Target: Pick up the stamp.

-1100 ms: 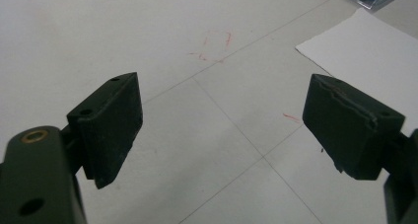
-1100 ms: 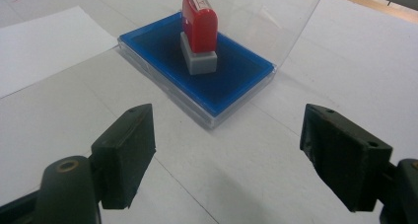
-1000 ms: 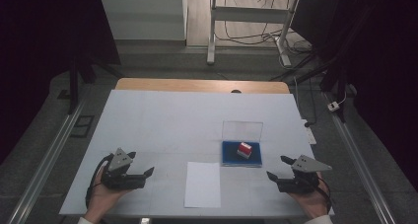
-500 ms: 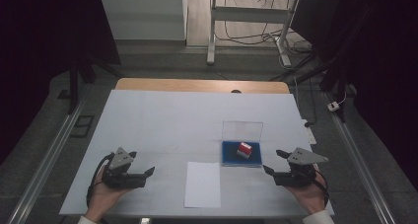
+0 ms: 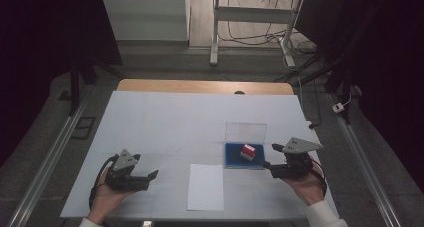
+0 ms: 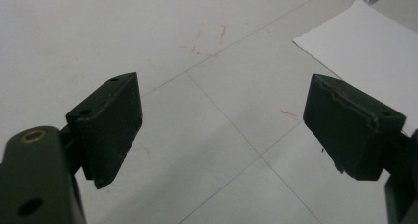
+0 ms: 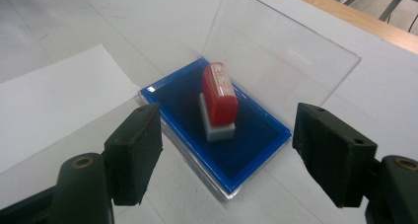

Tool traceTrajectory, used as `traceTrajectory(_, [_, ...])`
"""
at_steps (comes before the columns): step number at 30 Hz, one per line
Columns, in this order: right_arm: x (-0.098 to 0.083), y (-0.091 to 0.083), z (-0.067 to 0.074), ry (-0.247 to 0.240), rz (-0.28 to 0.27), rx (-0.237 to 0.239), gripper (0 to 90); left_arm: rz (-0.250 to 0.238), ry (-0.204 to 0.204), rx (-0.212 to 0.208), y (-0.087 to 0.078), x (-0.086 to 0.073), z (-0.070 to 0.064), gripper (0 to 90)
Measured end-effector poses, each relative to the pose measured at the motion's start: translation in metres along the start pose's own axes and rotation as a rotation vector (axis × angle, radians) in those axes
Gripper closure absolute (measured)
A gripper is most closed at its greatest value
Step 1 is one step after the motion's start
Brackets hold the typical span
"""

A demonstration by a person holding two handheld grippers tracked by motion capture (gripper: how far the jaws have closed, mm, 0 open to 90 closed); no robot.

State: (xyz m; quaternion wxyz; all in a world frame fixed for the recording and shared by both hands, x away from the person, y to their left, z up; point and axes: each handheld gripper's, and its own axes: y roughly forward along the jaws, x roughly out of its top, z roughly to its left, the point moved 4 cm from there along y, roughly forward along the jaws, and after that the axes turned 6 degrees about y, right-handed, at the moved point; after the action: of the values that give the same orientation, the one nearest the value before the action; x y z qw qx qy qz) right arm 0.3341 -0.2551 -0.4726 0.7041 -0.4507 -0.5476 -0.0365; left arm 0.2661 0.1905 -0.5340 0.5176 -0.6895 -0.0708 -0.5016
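A white table (image 5: 165, 122) carries a sheet of paper (image 5: 206, 186) near its front edge and, just right of it, a blue ink pad (image 5: 235, 157) with its clear lid (image 5: 245, 132) standing open behind. A red stamp (image 5: 248, 152) sits upright on the pad. The right gripper (image 5: 272, 156) is held just right of the pad, jaws wide apart and empty; nothing lies between it and the stamp. The left gripper (image 5: 152, 175) rests at the table's left front, well apart from the pad, jaws also wide and empty. The right gripper view shows the stamp's grey base and curved red top; the left gripper view shows faint red marks (image 6: 209, 39) on the table and the paper's corner.
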Motion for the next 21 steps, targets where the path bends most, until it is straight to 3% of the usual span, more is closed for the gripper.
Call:
traceTrajectory(10, [0.010, 0.017, 0.002, 0.004, 0.038, 0.018, 26.8, 0.005, 0.003, 0.004, 0.001, -0.001, 0.001, 15.8])
traceTrajectory(21, [0.026, 0.037, -0.006, 0.018, 0.108, 0.032, 26.9, 0.013, 0.005, 0.005, 0.004, -0.001, 0.001, 15.8])
